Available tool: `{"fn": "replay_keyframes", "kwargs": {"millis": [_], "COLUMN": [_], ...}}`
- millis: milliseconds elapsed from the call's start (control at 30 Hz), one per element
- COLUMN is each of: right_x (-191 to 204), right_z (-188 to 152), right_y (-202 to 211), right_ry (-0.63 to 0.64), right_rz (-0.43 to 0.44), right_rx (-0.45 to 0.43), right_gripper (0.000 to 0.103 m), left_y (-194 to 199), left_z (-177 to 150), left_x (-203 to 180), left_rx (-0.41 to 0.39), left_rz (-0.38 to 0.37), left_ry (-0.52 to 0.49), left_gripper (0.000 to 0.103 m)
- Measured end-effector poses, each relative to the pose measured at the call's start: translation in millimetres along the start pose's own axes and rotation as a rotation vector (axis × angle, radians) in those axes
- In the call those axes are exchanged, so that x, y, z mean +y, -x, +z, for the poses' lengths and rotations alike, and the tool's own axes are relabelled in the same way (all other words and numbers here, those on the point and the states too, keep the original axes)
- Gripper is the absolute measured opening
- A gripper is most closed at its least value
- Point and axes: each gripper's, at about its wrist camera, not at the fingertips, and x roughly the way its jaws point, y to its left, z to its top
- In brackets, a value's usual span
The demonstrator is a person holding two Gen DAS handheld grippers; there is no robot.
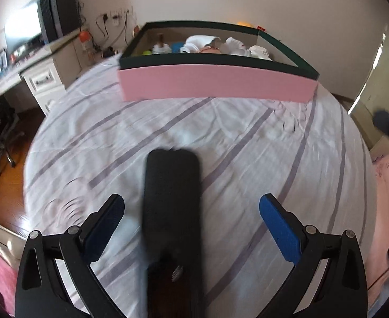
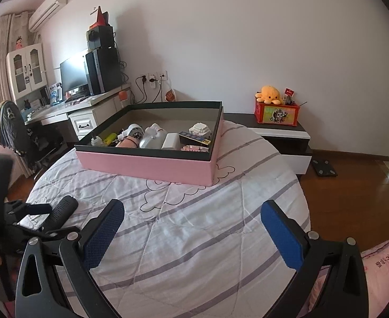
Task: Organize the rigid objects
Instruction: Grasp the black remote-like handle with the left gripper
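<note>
A long black rigid object (image 1: 171,201), shaped like a remote or a handle, lies lengthwise on the striped bedsheet. It sits between the blue-padded fingers of my left gripper (image 1: 191,198), which is open and touches neither side of it. Beyond it stands a pink box with a dark green rim (image 1: 215,84), holding several items. In the right wrist view the same box (image 2: 146,167) shows bottles, white pieces and small cartons inside, and the black object (image 2: 64,208) lies at the far left. My right gripper (image 2: 193,205) hovers open over bare sheet, holding nothing.
A round bed with a white and purple striped sheet (image 2: 194,238) carries everything. A desk with monitor and computer tower (image 2: 99,71) stands at the left, with a chair (image 2: 16,132). A low cabinet with a red box and yellow plush (image 2: 276,111) sits at the right. Wooden floor surrounds the bed.
</note>
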Motion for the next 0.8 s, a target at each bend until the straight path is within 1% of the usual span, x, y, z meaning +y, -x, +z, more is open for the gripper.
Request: {"fn": "replay_keyframes", "kwargs": {"millis": [33, 100, 167, 200, 267, 300, 333, 367, 467, 567, 633, 667, 800], "right_x": [0.3, 1.5, 3.6, 5.1, 6.9, 8.0, 9.4, 10.3, 9.6, 6.1, 3.6, 2.0, -5.9], "right_z": [0.6, 1.7, 3.2, 3.9, 5.0, 5.6, 6.1, 6.9, 10.0, 15.4, 19.2, 22.0, 30.6], "right_y": [-0.2, -0.7, 0.1, 1.1, 2.4, 3.8, 4.7, 5.0, 2.8, -3.3, -9.4, -13.2, -28.4], "right_ry": [-0.001, -0.003, -0.004, -0.004, -0.006, -0.005, -0.003, 0.000, 0.004, 0.001, -0.002, -0.004, -0.015], "right_rz": [0.001, 0.002, 0.005, 0.005, 0.006, 0.006, 0.002, -0.003, -0.018, -0.034, -0.040, -0.049, -0.060], "right_rx": [0.001, -0.001, -0.004, -0.007, -0.010, -0.014, -0.016, -0.016, -0.011, -0.001, 0.008, 0.013, 0.025], "right_gripper": [0.103, 0.103, 0.103, 0.103, 0.103, 0.103, 0.103, 0.103, 0.103, 0.103, 0.103, 0.103, 0.103], "left_y": [3.8, 10.6, 14.6, 16.3, 15.4, 14.3, 12.0, 9.7, 2.6, -0.9, -1.9, -2.2, -3.0], "left_z": [-6.5, -20.2, -28.3, -30.4, -28.8, -27.5, -25.9, -23.6, -15.6, -11.9, -8.2, -5.9, 7.6], "left_x": [0.4, 0.2, 0.8, 1.6, 0.3, -0.6, -0.9, 0.3, 4.5, 4.3, 7.6, 9.8, 23.4], "left_rx": [-0.005, -0.019, -0.028, -0.038, -0.051, -0.059, -0.068, -0.074, -0.076, -0.082, -0.082, -0.083, -0.099], "left_rz": [0.015, 0.045, 0.045, 0.030, 0.036, 0.038, 0.049, 0.063, 0.036, 0.028, 0.016, 0.016, 0.055], "left_ry": [-0.023, -0.067, -0.084, -0.088, -0.100, -0.112, -0.116, -0.113, -0.092, -0.113, -0.107, -0.106, -0.090], "left_gripper": [0.102, 0.098, 0.079, 0.075, 0.059, 0.056, 0.050, 0.045, 0.045, 0.044, 0.044, 0.044, 0.044]}}
